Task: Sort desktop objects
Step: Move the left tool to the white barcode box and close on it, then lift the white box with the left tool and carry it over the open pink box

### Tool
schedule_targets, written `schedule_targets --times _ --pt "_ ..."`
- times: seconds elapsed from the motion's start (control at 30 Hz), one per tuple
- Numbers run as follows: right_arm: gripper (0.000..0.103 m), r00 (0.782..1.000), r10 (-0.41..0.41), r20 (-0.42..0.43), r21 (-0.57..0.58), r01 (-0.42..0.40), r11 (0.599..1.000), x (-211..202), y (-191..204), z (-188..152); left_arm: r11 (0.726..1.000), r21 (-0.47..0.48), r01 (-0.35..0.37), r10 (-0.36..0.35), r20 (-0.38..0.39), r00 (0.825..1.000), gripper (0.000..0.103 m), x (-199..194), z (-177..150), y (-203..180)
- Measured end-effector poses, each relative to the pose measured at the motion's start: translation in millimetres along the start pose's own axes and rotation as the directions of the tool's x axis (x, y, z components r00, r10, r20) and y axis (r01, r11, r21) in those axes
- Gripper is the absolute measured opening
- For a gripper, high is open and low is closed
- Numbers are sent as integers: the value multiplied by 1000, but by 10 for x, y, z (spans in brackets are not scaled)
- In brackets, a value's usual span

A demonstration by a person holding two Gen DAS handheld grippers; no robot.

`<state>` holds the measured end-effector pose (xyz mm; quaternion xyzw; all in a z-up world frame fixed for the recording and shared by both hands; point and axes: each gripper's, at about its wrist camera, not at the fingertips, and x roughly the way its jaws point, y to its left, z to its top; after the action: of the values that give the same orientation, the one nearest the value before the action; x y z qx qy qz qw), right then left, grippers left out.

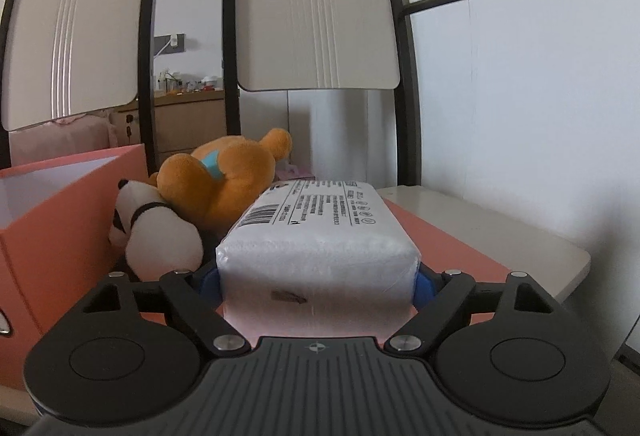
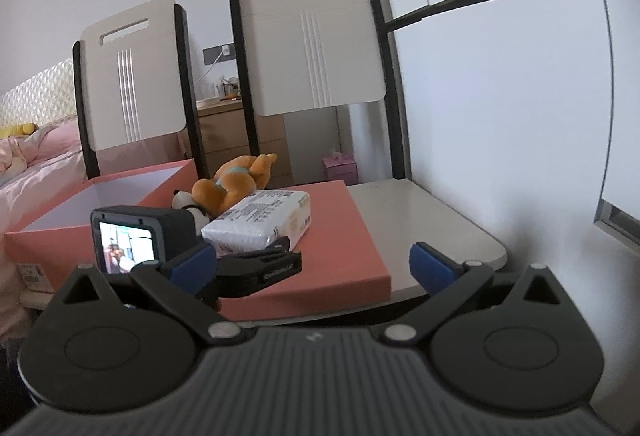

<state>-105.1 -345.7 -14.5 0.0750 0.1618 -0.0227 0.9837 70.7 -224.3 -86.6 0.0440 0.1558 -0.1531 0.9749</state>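
Tissue pack (image 1: 320, 236) on lid (image 2: 340, 236), toys (image 1: 208, 204) and box (image 1: 48, 220) leftward.

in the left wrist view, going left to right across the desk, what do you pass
open pink box → panda plush → orange plush dog → white wrapped pack, with the left tool closed on its near end → pink lid it lies on → bare desk top
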Motion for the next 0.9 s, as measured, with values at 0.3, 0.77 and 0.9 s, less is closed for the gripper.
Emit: schedule_targets --times 0.3,0.77,0.9 --pt "103 1000 -5 -5 -17 5 1000 55 154 2 997 13 74 -74 73 995 87 -374 229 163" --pt "103 999 45 4 -23 -45 999 123 400 36 999 22 31 -35 217 975 87 -985 714 628" --pt "103 997 78 2 -30 -78 996 202 544 66 999 22 -34 28 248 968 87 -1108 836 917"
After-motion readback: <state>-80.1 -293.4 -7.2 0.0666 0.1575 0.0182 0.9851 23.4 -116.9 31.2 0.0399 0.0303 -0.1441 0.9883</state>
